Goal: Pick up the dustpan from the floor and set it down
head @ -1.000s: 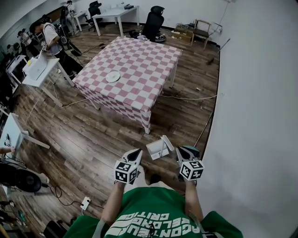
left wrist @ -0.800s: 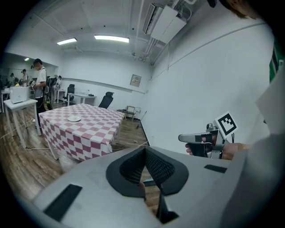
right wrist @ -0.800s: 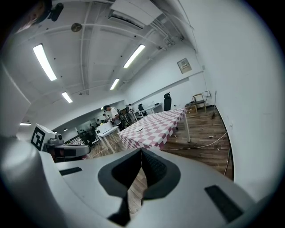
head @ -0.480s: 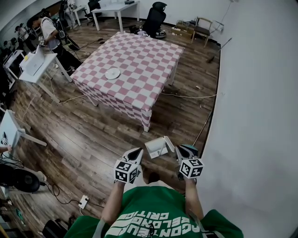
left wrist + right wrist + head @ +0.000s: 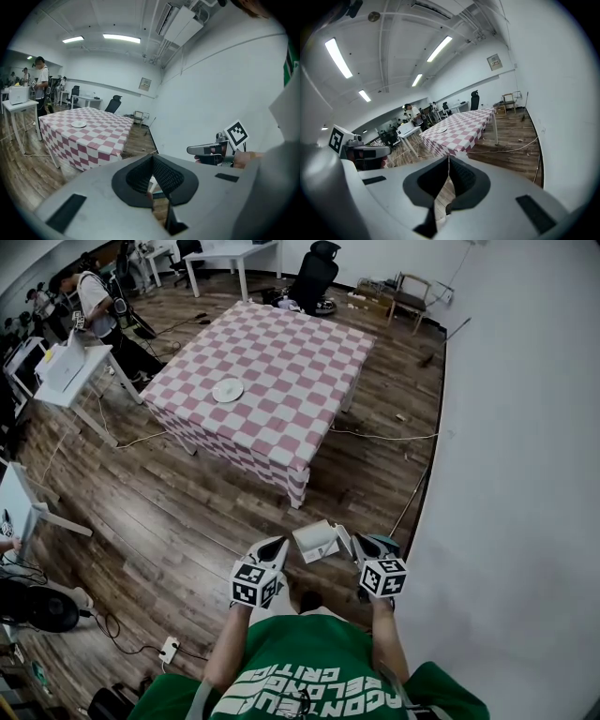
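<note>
R gripper (image 5: 360,543) jaws pinch thin edge of dustpan (image 5: 316,540), btm centre; L gripper (image 5: 277,546) jaws together, empty. Risk: it swings loose (slim hold), drops.

The pink-checked table (image 5: 281,362) stands ahead of me, with a white plate (image 5: 227,390) on its left half. Just this side of the table's near corner, above the wooden floor (image 5: 159,512), my right claw (image 5: 360,542) holds the white dustpan (image 5: 315,540) by its right edge. My left claw (image 5: 274,547) hangs just left of it.
</note>
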### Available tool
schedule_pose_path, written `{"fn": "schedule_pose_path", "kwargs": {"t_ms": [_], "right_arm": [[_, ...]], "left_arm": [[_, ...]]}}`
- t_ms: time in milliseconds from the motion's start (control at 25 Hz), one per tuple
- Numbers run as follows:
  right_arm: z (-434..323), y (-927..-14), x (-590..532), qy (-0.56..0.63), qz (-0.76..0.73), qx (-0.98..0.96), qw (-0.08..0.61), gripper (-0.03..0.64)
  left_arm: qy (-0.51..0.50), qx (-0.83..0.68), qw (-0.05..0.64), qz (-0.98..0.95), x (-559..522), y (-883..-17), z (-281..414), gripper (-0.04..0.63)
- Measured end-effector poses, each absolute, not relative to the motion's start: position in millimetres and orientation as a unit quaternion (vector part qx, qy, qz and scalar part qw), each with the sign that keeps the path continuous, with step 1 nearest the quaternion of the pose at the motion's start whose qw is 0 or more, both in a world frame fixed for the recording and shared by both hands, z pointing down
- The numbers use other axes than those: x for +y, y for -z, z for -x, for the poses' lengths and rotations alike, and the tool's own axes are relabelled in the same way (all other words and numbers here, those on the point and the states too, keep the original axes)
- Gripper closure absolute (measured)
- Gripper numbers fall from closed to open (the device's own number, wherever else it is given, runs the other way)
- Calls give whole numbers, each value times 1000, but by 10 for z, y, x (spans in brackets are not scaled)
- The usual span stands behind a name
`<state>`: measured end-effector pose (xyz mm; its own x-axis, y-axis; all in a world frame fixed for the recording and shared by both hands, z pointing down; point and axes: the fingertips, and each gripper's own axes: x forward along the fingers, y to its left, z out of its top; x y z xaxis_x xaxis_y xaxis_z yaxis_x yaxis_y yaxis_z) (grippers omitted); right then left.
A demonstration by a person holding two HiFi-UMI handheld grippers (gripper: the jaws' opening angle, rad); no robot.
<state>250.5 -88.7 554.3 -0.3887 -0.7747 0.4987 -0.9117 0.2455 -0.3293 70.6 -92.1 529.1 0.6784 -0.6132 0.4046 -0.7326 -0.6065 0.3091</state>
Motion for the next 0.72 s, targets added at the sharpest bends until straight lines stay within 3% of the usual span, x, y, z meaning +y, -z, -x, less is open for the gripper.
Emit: {"fn": "schedule_pose_path", "kwargs": {"t_ms": [720], "right_arm": [[-2373, -5893, -1330, -283, -550, -755, 217, 607]], "left_arm": [[-138, -369, 243, -886, -1324, -5320, -620, 601]]}}
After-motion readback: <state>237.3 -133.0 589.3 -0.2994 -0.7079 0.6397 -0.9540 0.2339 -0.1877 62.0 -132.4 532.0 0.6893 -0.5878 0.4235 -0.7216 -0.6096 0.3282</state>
